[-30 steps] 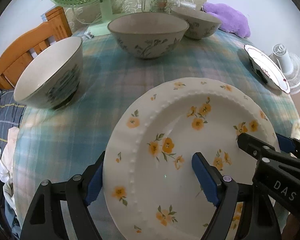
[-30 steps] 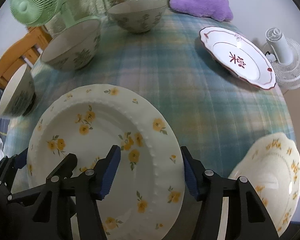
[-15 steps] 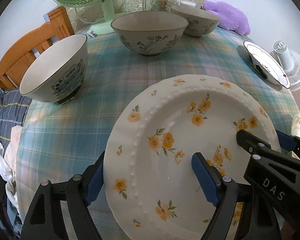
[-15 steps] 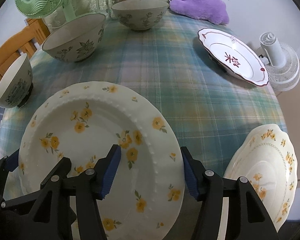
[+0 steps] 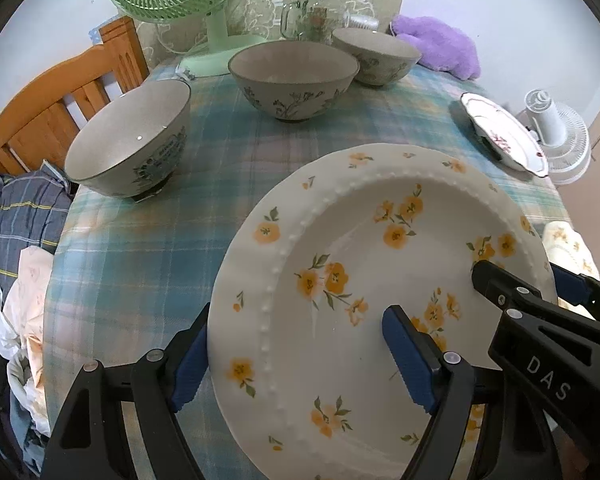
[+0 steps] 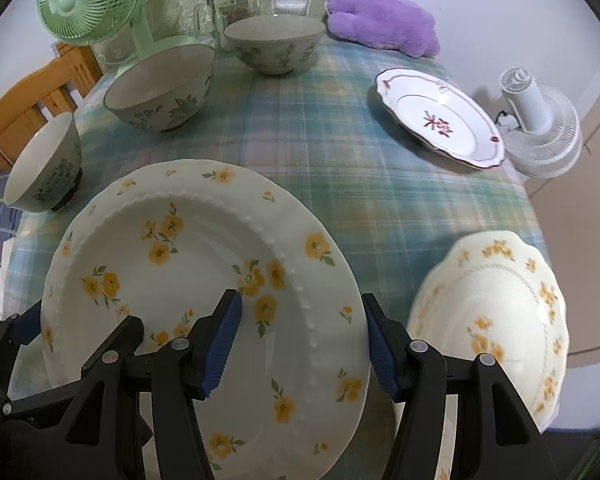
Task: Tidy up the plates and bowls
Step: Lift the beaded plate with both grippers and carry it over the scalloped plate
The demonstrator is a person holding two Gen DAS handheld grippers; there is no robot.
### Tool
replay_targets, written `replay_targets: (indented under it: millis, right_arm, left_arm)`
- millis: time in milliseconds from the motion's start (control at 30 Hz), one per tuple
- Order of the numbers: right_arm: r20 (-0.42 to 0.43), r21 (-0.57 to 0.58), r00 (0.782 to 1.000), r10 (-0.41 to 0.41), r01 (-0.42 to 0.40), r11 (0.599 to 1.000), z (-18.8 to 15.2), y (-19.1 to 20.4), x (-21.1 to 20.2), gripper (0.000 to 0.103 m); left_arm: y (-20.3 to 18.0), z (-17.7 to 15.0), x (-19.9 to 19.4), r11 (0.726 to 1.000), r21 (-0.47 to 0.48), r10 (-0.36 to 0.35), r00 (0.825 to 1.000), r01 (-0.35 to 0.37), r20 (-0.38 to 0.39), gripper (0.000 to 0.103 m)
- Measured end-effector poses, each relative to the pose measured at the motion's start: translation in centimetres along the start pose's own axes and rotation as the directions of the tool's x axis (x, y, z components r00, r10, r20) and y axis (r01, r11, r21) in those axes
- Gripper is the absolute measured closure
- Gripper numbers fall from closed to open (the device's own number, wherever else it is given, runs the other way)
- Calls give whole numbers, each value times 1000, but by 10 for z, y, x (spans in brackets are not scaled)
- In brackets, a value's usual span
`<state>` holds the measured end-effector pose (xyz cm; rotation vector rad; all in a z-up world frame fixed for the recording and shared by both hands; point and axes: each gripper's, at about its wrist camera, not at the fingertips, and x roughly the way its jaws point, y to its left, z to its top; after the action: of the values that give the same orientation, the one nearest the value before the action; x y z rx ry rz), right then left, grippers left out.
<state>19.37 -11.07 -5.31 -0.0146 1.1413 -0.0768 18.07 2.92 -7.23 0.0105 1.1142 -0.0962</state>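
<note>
The left gripper (image 5: 296, 360) is clamped on the left rim of the yellow-flowered plate (image 5: 380, 280), one pad outside the edge and one on the inner face. The right gripper (image 6: 300, 344) is clamped on the right rim of the same plate. The plate is held at the near side of the table (image 6: 308, 128), apparently clear of the cloth, so the step in hand is judged to be the carrying of this plate toward a stack.

A level, joint move is called for next, likely to the scalloped yellow plate (image 6: 496, 312) at the near right, which overhangs the table edge. The red-patterned plate (image 6: 440, 116) lies far right, close to the edge by a white fan (image 6: 540, 128). Three bowls are ranged along the left and far side, the nearest bowl (image 5: 128, 140) near the left edge. Open cloth is left in the middle.
</note>
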Motion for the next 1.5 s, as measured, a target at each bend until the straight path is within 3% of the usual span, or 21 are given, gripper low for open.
replay_targets:
  millis: [333,667,1500]
  right_arm:
    - [42,71,997,-57,54,996,-19,0,-46,39]
    - [71,144,994,-87,76,987,-34,-24,-67,39]
    - [28,125,998,-56,52,991,-31,-191,-44,39]
  left_arm:
    - [1,-8,-35,996,62,-63,997,61,41,21]
    - [-25,-10,-49,988,132,-94,993,84,72,21]
    - [-183,-10,-26,993,89,-87,996,83,34,22]
